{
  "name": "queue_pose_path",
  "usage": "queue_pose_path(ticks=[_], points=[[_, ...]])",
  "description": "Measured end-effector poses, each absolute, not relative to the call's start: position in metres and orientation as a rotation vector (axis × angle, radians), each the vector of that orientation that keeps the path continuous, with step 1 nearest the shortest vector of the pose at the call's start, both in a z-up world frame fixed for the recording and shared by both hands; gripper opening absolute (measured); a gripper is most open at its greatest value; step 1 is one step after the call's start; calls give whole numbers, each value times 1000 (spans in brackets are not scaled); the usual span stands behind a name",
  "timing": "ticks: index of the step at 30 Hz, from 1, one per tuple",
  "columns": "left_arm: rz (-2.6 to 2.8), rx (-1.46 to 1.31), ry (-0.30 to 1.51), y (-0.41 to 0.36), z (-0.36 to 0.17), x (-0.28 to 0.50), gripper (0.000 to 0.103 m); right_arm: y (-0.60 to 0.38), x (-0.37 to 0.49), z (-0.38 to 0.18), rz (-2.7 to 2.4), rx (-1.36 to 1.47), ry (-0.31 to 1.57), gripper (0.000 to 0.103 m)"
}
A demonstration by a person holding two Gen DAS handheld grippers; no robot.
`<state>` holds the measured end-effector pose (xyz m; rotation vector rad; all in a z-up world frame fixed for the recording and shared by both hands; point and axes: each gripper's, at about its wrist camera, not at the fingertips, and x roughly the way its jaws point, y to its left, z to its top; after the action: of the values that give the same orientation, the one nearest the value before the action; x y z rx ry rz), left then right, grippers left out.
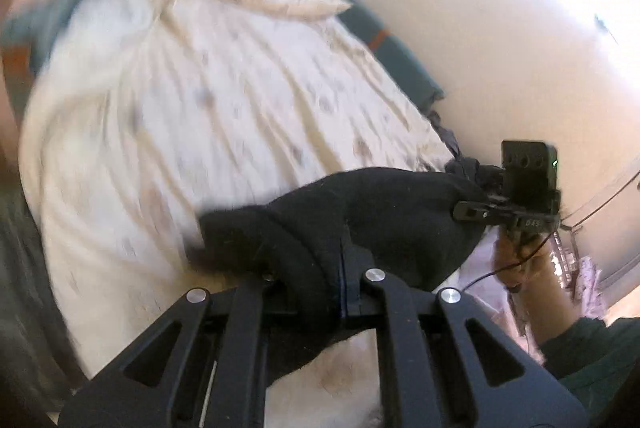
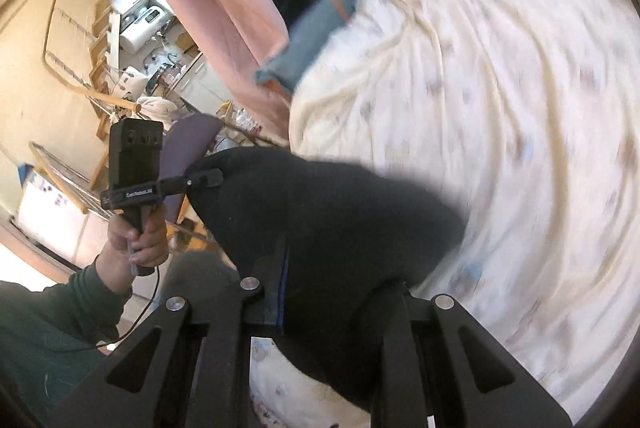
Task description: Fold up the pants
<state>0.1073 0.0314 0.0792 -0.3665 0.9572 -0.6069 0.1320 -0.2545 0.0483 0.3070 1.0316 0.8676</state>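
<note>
Tools (image 1: pixel 344 260) (image 2: pixel 282 280) both clamped on black pants (image 1: pixel 360 203), held taut btwn.

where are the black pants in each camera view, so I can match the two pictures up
Left wrist view: the black pants fill the lower centre, bunched at the left claw and stretching right to the right claw.
Right wrist view: the pants fill the lower centre, running left to the left claw.
Shared landmark: the cream patterned bedspread behind them.
</note>
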Motion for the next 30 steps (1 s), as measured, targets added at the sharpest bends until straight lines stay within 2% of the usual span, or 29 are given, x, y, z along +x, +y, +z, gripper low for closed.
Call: queue_pose_path(ticks=[7, 12, 15, 19, 24, 26, 30], points=[[-497, -302, 853, 48, 112, 223, 8, -238, 224, 99, 776, 190, 928, 16], [-494, -210, 728, 47, 111, 234, 9, -242, 236, 103, 735, 114, 816, 17], [-528, -116, 695, 41, 79, 208, 10, -245, 227, 75, 738, 126, 794, 17], [-567, -207, 988, 46, -18, 167, 10, -248, 182, 1, 762, 147, 887, 17], [-591, -181, 1438, 27, -116, 82, 13, -247, 77, -122, 708, 239, 1253, 18], [-580, -126, 1538, 27, -133, 52, 14, -255, 38, -145, 637, 312, 1372, 23], [-573, -85, 1601, 40, -129, 25, 15, -269, -2, -143, 619, 457, 1516, 29]])
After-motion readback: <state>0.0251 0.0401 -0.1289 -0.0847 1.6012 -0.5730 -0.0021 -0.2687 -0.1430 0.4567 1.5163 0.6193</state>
